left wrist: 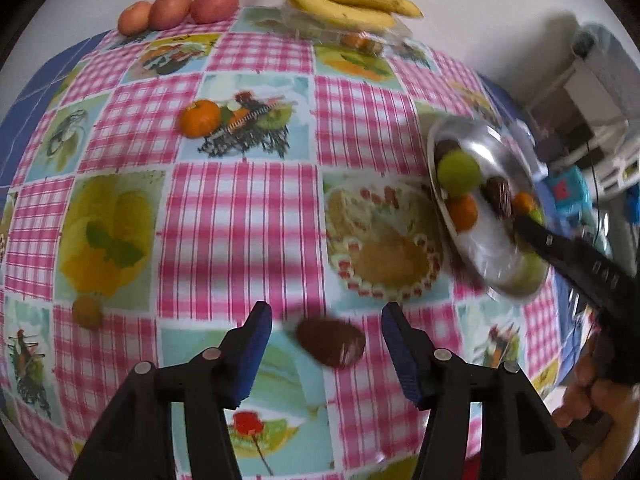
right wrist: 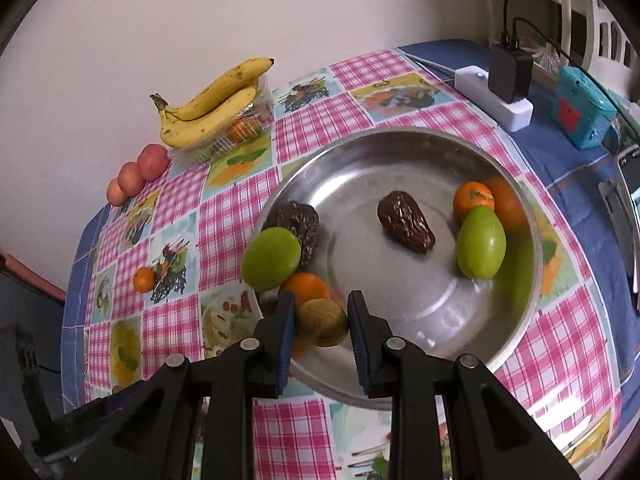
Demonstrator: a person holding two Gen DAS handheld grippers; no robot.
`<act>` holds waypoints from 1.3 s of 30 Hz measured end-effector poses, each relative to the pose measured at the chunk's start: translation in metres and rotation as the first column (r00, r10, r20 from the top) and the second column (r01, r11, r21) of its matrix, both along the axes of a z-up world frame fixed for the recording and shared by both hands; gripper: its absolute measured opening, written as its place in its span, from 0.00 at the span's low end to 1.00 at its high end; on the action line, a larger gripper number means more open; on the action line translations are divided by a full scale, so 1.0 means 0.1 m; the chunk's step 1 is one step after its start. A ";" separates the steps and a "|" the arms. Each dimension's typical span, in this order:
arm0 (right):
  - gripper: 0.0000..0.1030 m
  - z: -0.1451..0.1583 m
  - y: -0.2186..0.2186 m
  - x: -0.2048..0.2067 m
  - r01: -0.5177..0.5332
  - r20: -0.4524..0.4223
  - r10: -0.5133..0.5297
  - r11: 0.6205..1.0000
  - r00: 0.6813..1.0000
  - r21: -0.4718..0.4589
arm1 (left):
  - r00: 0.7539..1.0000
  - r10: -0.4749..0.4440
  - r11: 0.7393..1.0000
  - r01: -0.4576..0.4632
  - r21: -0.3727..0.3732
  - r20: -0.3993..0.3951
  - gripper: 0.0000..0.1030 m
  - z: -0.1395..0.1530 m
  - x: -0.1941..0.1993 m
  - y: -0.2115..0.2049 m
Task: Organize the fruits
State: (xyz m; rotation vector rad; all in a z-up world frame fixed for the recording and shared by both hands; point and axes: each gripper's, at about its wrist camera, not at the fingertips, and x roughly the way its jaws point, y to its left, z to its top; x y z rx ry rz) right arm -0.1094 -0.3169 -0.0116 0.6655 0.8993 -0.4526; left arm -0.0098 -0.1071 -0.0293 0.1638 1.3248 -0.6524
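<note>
Right wrist view looks down on a steel plate (right wrist: 400,152) that lies on the checked tablecloth (right wrist: 320,120). Seven fruits show over the plate: two green fruits (right wrist: 271,259), two dates (right wrist: 406,223), two oranges (right wrist: 473,199) with a reflection behind the far one, and one kiwi (right wrist: 322,322). The right gripper (right wrist: 320,322) has its blue pads pressed to both sides of the kiwi, holding it over the plate's near rim, next to an orange and a green fruit. By the wall, two bananas (right wrist: 212,104) rest on a clear tray (right wrist: 224,142) with an orange inside it. Three apples (right wrist: 154,162) stand in a row beside the tray. One orange (right wrist: 144,279) lies alone on the cloth, well apart from the plate.

Left wrist view shows the left gripper (left wrist: 326,338) with its jaws apart, pads clear of one date (left wrist: 331,342) that lies between them; the frame is blurred there, so contact with the cloth is unclear. One small brownish fruit (left wrist: 87,312) lies on the cloth to the left.
</note>
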 end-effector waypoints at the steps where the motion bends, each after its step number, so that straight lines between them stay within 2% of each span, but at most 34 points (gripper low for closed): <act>1: 0.27 0.00 0.01 -0.02 -0.002 -0.002 0.002 1.000 1.000 -0.002 | 1.000 -0.021 1.000 0.021 0.020 0.000 0.59 -0.03 -0.04 -0.01; 6: 0.27 -0.03 0.05 -0.09 -0.006 -0.012 0.006 1.000 1.000 0.006 | 0.996 -0.085 0.991 0.085 0.100 0.000 0.59 -0.18 -0.12 -0.11; 10: 0.27 -0.05 0.06 -0.12 -0.006 -0.019 0.007 1.000 1.000 0.016 | 0.995 -0.098 0.987 0.100 0.124 -0.022 0.59 -0.25 -0.14 -0.10; 11: 0.27 -0.06 0.06 -0.13 -0.004 -0.021 0.005 1.000 1.000 0.017 | 0.995 -0.101 0.987 0.103 0.122 -0.022 0.56 -0.25 -0.14 -0.10; 13: 0.27 -0.06 0.05 -0.13 -0.002 -0.020 0.003 1.000 1.000 0.022 | 0.994 -0.106 0.989 0.108 0.100 -0.030 0.44 -0.24 -0.14 -0.09; 16: 0.27 -0.07 0.04 -0.13 -0.002 -0.018 0.003 1.000 1.000 0.027 | 0.993 -0.120 0.988 0.121 0.100 -0.019 0.42 -0.23 -0.17 -0.11; 18: 0.27 -0.07 0.03 -0.12 -0.002 -0.019 0.002 1.000 1.000 0.026 | 0.993 -0.114 0.990 0.114 0.079 -0.011 0.42 -0.19 -0.16 -0.13; 21: 0.27 -0.08 -0.01 -0.13 0.008 -0.016 -0.007 1.000 1.000 0.027 | 0.994 -0.104 0.995 0.104 -0.004 0.041 0.42 0.00 -0.14 -0.17; 24: 0.27 -0.06 -0.11 -0.19 0.046 -0.032 -0.046 0.999 0.998 -0.013 | 0.984 -0.140 0.985 0.150 -0.084 0.110 0.42 0.19 -0.20 -0.32; 27: 0.27 -0.09 -0.27 -0.28 0.096 -0.047 -0.097 0.995 0.994 -0.030 | 0.967 -0.193 0.965 0.218 -0.148 0.167 0.42 0.32 -0.31 -0.57; 30: 0.27 -0.14 -0.46 -0.36 0.140 -0.056 -0.140 0.990 0.989 -0.018 | 0.913 -0.289 0.937 0.332 -0.112 0.288 0.42 0.39 -0.49 -0.91; 32: 0.27 -0.17 -0.57 -0.39 0.158 -0.056 -0.158 0.987 0.986 -0.009 | 0.888 -0.341 0.916 0.387 -0.101 0.307 0.42 0.34 -0.58 -1.08; 36: 0.27 -0.24 -0.70 -0.38 0.161 -0.064 -0.161 0.987 0.985 0.007 | 0.867 -0.397 0.900 0.432 -0.059 0.300 0.42 0.21 -0.63 -1.24; 39: 0.27 -0.26 -0.73 -0.37 0.152 -0.066 -0.151 0.988 0.986 0.010 | 0.873 -0.398 0.901 0.430 -0.061 0.281 0.42 0.08 -0.57 -1.28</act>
